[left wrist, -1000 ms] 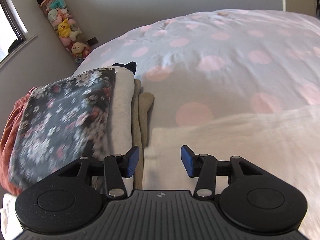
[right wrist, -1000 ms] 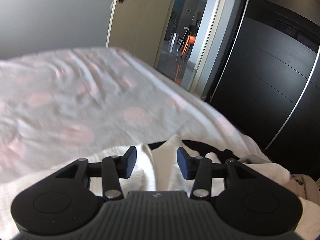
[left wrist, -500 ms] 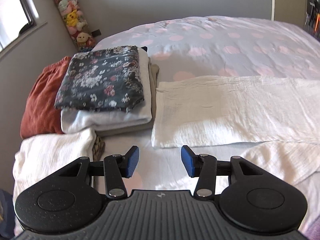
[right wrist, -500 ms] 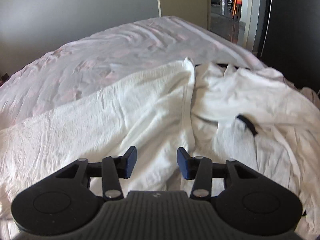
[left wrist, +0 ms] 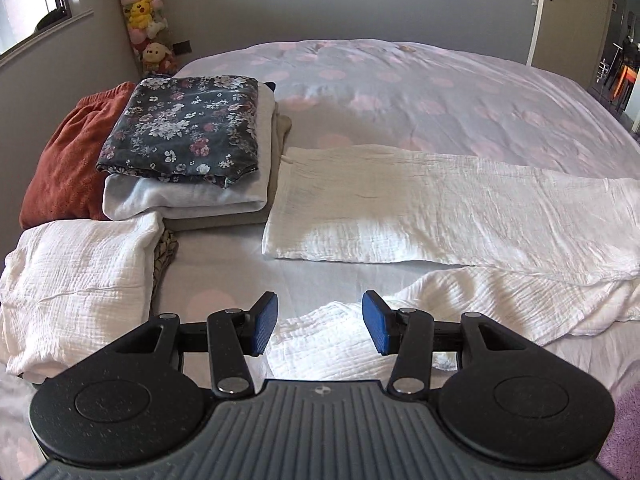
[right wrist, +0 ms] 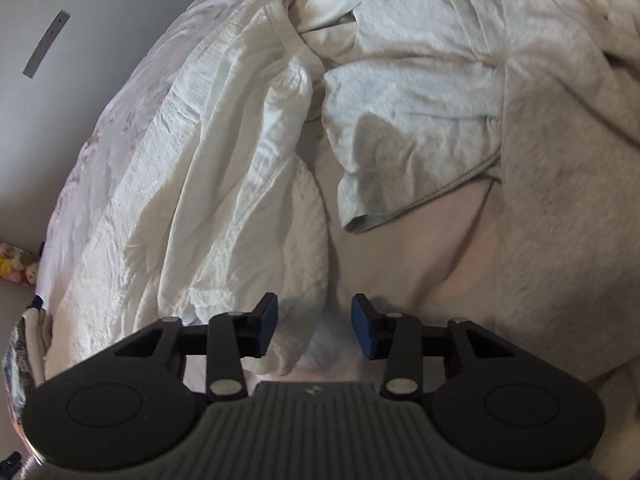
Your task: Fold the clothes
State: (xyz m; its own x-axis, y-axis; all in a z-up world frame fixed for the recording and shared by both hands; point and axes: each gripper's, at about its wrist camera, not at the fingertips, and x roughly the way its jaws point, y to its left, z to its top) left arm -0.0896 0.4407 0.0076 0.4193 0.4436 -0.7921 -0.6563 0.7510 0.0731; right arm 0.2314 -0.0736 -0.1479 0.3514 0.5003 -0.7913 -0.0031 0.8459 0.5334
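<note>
We work over a bed [left wrist: 440, 92] with a pink-dotted cover, a grey wall behind it. Our landmark is the white crinkled cloth [left wrist: 440, 216], partly folded across the bed's near side. Left of it, touching its edge, a folded stack carries a dark floral garment [left wrist: 180, 128] on top; a rust garment [left wrist: 68, 156] lies beyond that. Our left gripper [left wrist: 320, 328] hovers above the cloth's near edge, jaws apart and empty. Our right gripper [right wrist: 314, 326] hangs above the cloth's bunched end, jaws also apart, beside a heap of pale garments [right wrist: 460, 100].
</note>
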